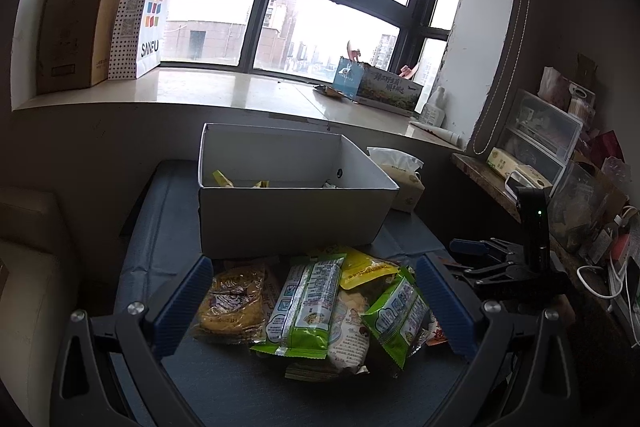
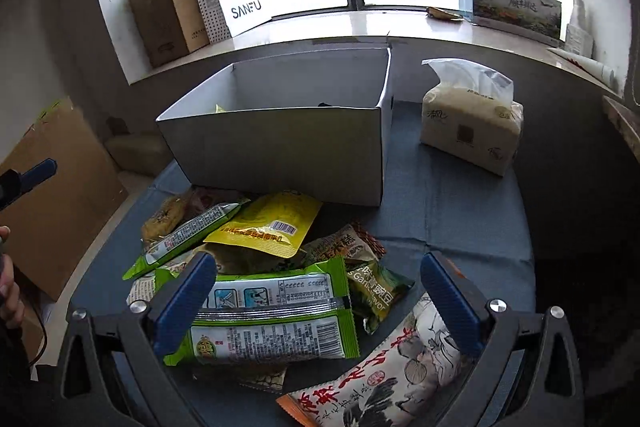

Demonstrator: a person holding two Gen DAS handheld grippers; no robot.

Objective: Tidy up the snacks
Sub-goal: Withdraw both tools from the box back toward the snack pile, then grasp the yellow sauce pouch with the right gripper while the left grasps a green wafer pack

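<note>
A pile of snack packets (image 1: 316, 303) lies on the blue-grey tabletop in front of an open white box (image 1: 292, 211). The box holds a few yellow packets (image 1: 224, 179). My left gripper (image 1: 316, 301) is open and empty, its blue fingers either side of the pile, just above it. In the right wrist view the same box (image 2: 280, 143) stands behind the pile. My right gripper (image 2: 316, 301) is open and empty over a green and silver packet (image 2: 272, 319). A yellow packet (image 2: 268, 223) and a white packet with red lettering (image 2: 380, 375) lie nearby. The right gripper also shows in the left wrist view (image 1: 480, 255).
A tissue pack (image 2: 472, 119) stands right of the box. The windowsill behind holds cardboard boxes (image 1: 76, 27), a SANFU paper bag (image 1: 144, 23) and a printed tissue box (image 1: 380, 87). A cluttered shelf (image 1: 560, 155) is at the right. A cardboard box (image 2: 52, 187) stands at the left.
</note>
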